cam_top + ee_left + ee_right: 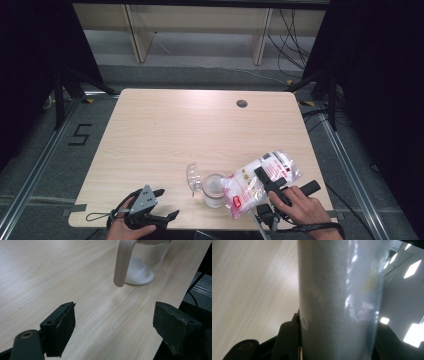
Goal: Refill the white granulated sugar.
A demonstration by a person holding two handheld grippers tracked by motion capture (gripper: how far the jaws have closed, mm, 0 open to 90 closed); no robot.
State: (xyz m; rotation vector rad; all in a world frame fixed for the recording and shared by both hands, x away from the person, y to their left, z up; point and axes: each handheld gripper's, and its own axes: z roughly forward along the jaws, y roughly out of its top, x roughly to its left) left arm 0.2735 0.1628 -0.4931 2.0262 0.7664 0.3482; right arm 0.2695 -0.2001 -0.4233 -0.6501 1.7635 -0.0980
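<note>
High view: my right gripper (266, 181) is clamped across a plastic bag (260, 182) of white grains, tipped mouth-down over the glass jar (214, 190).
Jar location: near the front edge of the table (165, 130), between my two hands, touching or just under the bag's low end.
Jar lid: clear flip lid (193, 176) hangs open on the jar's left side.
Jar contents: small white heap (138, 273) on the bottom, seen in the left gripper view; judging by that, the fill is far from done.
Left gripper: (152, 212) jaws apart, nothing between them, resting at the front-left corner, well apart from the jar.
Bag handling: soft, slick film, contents shift. I'd guess it sags and slides if squeezed loosely; mid-body grip as now looks right, keeps the mouth free.
Jar handling: glass, light while nearly empty, likely tips if the bag nudges it. Could steady it with the left jaws around the wall.
Hard to make out: the bag's mouth and whether it sits inside the rim; can't tell if grains are flowing.
Right gripper view: bag (339, 300) blocks the far jaw.
Cut off: jar top in the left gripper view; a pale handle-like strip (122, 263) hangs in front of it.
</note>
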